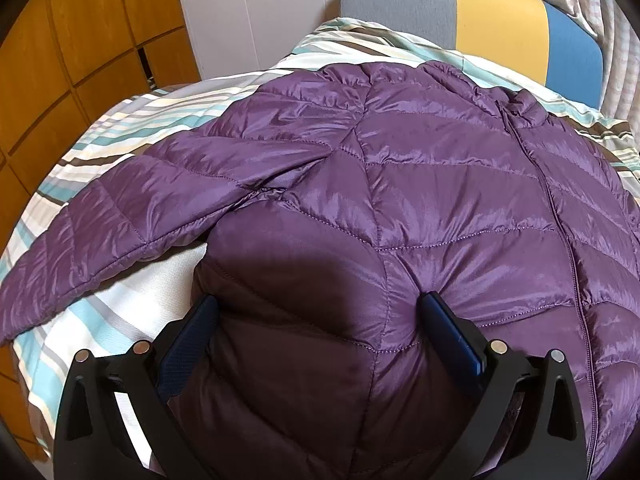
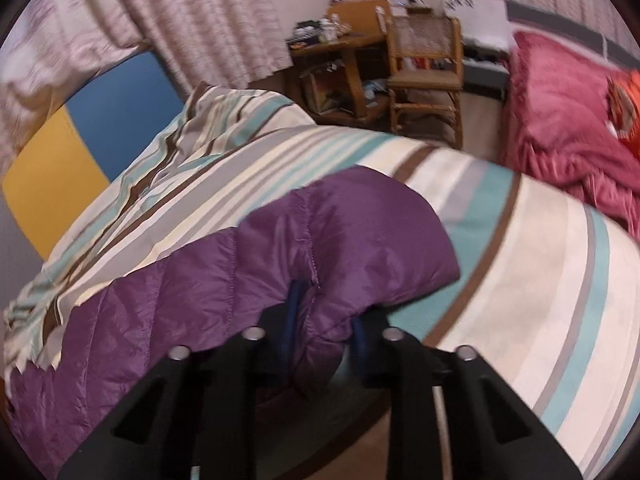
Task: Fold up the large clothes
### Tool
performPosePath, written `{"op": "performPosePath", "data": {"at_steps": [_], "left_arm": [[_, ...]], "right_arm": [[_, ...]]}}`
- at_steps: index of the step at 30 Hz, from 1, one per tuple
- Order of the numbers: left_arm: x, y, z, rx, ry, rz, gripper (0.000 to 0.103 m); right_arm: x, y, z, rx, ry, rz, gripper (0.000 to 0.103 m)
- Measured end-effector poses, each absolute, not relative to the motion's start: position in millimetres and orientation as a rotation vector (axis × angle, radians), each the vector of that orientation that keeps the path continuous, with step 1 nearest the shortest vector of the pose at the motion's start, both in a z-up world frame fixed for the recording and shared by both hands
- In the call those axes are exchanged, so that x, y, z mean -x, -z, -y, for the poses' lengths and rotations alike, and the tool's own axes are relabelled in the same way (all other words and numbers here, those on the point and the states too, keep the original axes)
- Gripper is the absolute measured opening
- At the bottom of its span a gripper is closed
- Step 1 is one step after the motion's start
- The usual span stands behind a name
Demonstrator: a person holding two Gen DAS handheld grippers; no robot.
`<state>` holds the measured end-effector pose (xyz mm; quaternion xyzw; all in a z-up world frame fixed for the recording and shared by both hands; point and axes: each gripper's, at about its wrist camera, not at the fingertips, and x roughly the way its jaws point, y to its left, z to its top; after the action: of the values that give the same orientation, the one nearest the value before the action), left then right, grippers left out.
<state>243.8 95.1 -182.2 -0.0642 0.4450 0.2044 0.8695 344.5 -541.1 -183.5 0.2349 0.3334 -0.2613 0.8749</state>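
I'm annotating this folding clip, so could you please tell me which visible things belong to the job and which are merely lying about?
Belonging to the job:
- purple quilted jacket
- left gripper, open astride the jacket's hem
- right gripper, shut on the jacket
- striped duvet beneath

Lying about:
- wooden chair
- cluttered desk
- pink blanket
- colour-block headboard
- curtain

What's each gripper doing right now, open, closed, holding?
Left gripper: open wide, fingers straddling the hem of the purple jacket, not clamped.
Right gripper: shut on a bunched fold of the purple jacket.
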Motion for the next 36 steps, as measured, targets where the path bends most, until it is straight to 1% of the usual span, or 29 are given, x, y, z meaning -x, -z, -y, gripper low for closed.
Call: {"op": "performPosePath", "data": {"at_steps": [3, 10, 14, 24, 36], "left_arm": [[-244.3, 182.5, -92.2, 0.117, -0.439, -0.932, 0.100], [-244.2, 182.3, -94.3, 0.131, -0.433, -0.932, 0.100], [-242.9, 183.0, -96.8, 0.155, -0.422, -0.928, 0.100], [-240.7, 184.6, -99.4, 0.180, -0.409, -0.922, 0.100], [-239.2, 185.4, -99.8, 0.188, -0.405, -0.917, 0.100]], "right_arm": [[-348.1, 170.8, 519.0, -0.377, 0.508, -0.655, 0.012], [-351.7, 142.1, 436.6, -0.079, 0.404, -0.565, 0.012], [-351.3, 136.6, 387.9, 0.026, 0.329, -0.532, 0.011], [-343.4, 133.8, 275.1, 0.065, 0.082, -0.521, 0.007], [-332.2, 122.5, 153.6, 0.116, -0.198, -0.532, 0.007]]}}
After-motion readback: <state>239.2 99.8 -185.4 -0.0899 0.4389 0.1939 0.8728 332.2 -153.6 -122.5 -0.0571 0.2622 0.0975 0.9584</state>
